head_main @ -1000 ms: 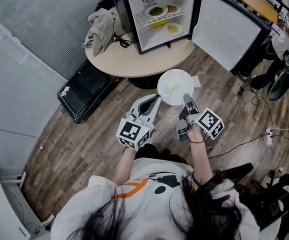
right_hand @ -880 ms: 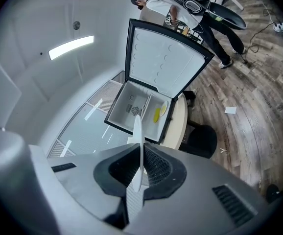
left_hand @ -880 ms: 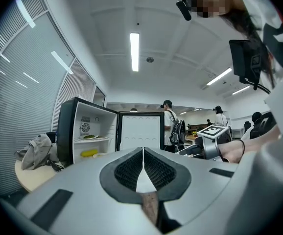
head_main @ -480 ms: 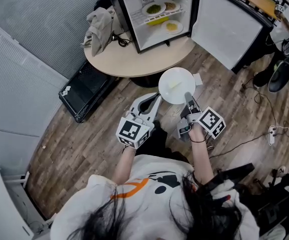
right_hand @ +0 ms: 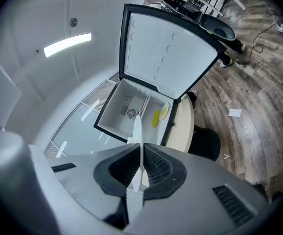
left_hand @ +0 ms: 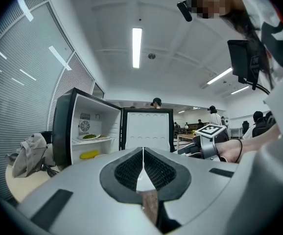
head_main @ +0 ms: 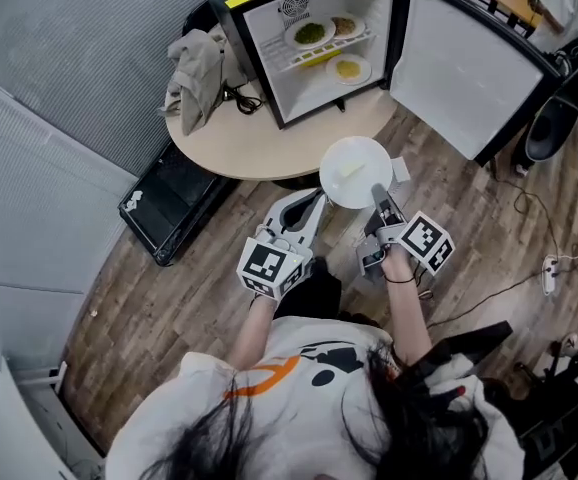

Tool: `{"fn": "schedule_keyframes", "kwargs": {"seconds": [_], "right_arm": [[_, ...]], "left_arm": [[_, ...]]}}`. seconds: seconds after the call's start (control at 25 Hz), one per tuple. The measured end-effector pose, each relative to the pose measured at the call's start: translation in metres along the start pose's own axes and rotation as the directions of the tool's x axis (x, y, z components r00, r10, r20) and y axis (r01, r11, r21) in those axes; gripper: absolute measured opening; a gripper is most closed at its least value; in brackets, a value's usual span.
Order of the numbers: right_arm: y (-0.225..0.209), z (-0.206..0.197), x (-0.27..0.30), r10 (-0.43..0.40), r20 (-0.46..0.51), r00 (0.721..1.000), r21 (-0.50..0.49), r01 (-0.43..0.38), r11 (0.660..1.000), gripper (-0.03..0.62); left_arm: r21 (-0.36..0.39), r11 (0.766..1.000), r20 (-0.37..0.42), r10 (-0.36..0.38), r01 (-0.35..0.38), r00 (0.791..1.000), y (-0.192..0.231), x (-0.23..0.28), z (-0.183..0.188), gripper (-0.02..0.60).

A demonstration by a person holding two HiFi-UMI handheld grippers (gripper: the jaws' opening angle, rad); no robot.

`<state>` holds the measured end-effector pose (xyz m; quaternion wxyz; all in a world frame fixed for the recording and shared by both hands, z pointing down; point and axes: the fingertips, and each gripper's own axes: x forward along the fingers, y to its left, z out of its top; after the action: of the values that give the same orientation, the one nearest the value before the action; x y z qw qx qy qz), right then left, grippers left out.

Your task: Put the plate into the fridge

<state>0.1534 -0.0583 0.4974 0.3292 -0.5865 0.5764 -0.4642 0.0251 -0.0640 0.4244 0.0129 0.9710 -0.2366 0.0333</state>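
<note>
Right tool [head_main: 378, 196], just right of centre in the head view, is clamped on the near rim of the white plate [head_main: 353, 170] and holds it in the air at the near edge of the round pale bench [head_main: 244, 128]. Left tool [head_main: 315, 202] hangs just beside it to the left, its jaws pressed together with nothing between them. At the top of the frame a small black fridge [head_main: 269, 43] stands on the bench, its door [head_main: 459, 63] swung wide to the right. Three dishes of food [head_main: 310, 33] sit inside, two on the wire shelf and one below. A crumpled grey cloth [head_main: 197, 63] lies at the bench's left edge. On the wood-plank floor [head_main: 169, 288] at left, a black case [head_main: 174, 193] lies near a wall of grey blinds [head_main: 49, 78].
</note>
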Motion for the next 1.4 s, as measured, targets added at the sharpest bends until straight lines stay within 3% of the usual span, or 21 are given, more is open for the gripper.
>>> {"fn": "schedule_keyframes", "kwargs": {"seconds": [0.64, 1.4], "right_arm": [[0.031, 0.012, 0.138, -0.005, 0.002, 1.000, -0.004, 0.005, 1.000, 0.023], [0.032, 0.050, 0.183, -0.028, 0.042, 0.999, -0.009, 0.028, 1.000, 0.023]], "left_arm": [[-0.033, 0.999, 0.029, 0.003, -0.002, 1.000, 0.144, 0.049, 0.004, 0.009], [-0.080, 0.995, -0.002, -0.065, 0.064, 0.998, 0.167, 0.091, -0.013, 0.009]]}}
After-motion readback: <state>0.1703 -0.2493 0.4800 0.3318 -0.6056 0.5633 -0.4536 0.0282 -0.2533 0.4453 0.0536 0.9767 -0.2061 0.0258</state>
